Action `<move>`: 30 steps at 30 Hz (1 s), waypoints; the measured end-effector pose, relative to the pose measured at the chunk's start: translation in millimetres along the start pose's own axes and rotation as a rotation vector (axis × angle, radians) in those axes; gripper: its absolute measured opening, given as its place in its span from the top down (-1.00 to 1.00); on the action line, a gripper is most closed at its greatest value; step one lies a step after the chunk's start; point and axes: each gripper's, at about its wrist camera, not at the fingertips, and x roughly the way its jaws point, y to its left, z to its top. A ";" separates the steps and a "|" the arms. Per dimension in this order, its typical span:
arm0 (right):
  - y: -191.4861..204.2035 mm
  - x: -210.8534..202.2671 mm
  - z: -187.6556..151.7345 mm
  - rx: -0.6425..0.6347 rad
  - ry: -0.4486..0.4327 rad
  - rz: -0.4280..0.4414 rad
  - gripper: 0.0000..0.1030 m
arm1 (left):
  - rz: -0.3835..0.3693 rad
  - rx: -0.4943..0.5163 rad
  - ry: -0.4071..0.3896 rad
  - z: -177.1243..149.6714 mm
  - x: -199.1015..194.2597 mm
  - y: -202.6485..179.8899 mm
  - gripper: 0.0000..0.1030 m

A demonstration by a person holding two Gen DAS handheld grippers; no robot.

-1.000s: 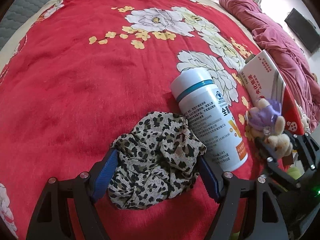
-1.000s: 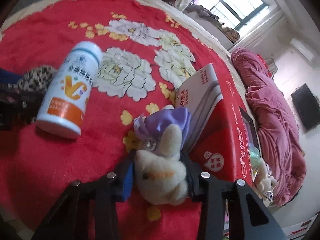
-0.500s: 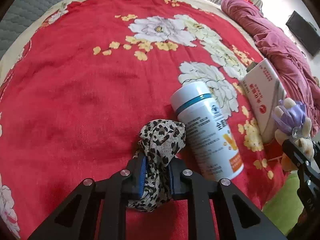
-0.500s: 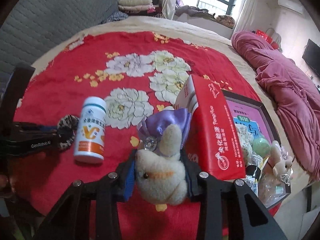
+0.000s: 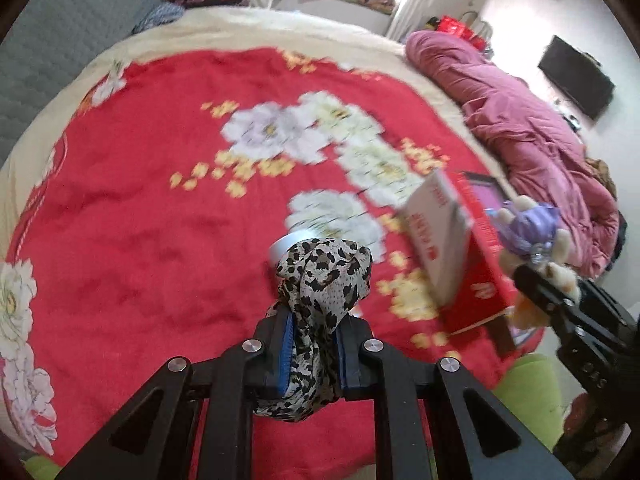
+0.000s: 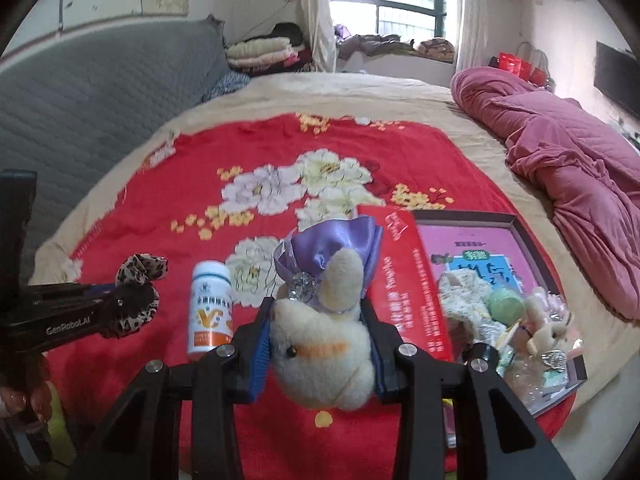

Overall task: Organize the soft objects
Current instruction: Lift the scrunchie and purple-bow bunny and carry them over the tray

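My left gripper (image 5: 313,350) is shut on a leopard-print scrunchie (image 5: 320,276), which it holds lifted above the red flowered blanket (image 5: 140,220). In the right wrist view that scrunchie (image 6: 141,268) shows at the far left, sticking out of the left gripper (image 6: 132,308). My right gripper (image 6: 320,344) is shut on a cream plush rabbit (image 6: 324,356) with a purple satin bow (image 6: 332,248). The left wrist view shows the same plush rabbit (image 5: 536,232) at the right, raised in the right gripper (image 5: 540,276).
A white vitamin bottle (image 6: 210,312) lies on the blanket between the grippers. A red box (image 6: 408,280) leans on a dark-rimmed tray (image 6: 516,224) holding a green ball, a small plush and other bits. A pink quilt (image 6: 568,168) lies at the right, a grey headboard (image 6: 100,100) behind.
My left gripper closed on the scrunchie and lifted it off the blanket. My right gripper rose with the plush rabbit and tilted up, bringing the tray and the room into view.
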 end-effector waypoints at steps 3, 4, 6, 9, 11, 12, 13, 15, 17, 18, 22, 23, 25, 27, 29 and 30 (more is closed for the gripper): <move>-14.6 -14.9 2.9 0.037 -0.026 -0.001 0.23 | -0.018 0.035 -0.024 7.2 -12.4 -23.2 0.67; -19.0 -19.1 3.3 0.044 -0.032 -0.003 0.23 | -0.025 0.046 -0.033 9.6 -16.3 -32.1 0.67; -30.3 -27.9 4.5 0.069 -0.049 -0.010 0.23 | -0.045 0.067 -0.037 13.4 -19.8 -47.2 0.67; -50.0 -41.2 6.5 0.108 -0.073 -0.027 0.23 | -0.066 0.109 -0.046 18.5 -24.8 -72.7 0.67; -66.7 -49.9 8.3 0.139 -0.094 -0.043 0.23 | -0.082 0.137 -0.051 21.9 -26.6 -90.5 0.67; -74.7 -54.1 8.6 0.153 -0.101 -0.053 0.23 | -0.089 0.148 -0.050 23.1 -26.6 -97.7 0.67; -85.9 -60.0 8.8 0.172 -0.112 -0.066 0.23 | -0.099 0.157 -0.053 24.3 -26.9 -106.4 0.67; -102.6 -67.3 9.2 0.196 -0.123 -0.083 0.23 | -0.115 0.180 -0.053 26.8 -26.4 -123.2 0.67; -121.3 -75.6 8.1 0.225 -0.138 -0.106 0.23 | -0.129 0.206 -0.056 28.7 -24.8 -141.2 0.67; -129.5 -78.6 7.6 0.237 -0.144 -0.116 0.23 | -0.135 0.220 -0.053 29.7 -22.6 -150.8 0.67; -165.0 -88.1 3.0 0.294 -0.154 -0.155 0.23 | -0.162 0.264 -0.037 30.9 -13.6 -185.3 0.67; -171.7 -90.1 1.6 0.302 -0.157 -0.164 0.23 | -0.172 0.276 -0.029 31.1 -10.1 -195.4 0.67; -185.0 -93.2 -1.1 0.321 -0.160 -0.177 0.23 | -0.182 0.295 -0.023 31.4 -5.6 -208.9 0.67; -197.5 -95.8 -4.2 0.336 -0.161 -0.188 0.23 | -0.189 0.314 -0.013 31.8 1.5 -222.8 0.67; -207.9 -97.2 -6.4 0.346 -0.163 -0.198 0.23 | -0.197 0.330 -0.004 31.9 8.6 -236.4 0.67; -212.6 -97.9 -7.4 0.352 -0.165 -0.201 0.23 | -0.198 0.338 0.002 31.9 12.1 -241.8 0.67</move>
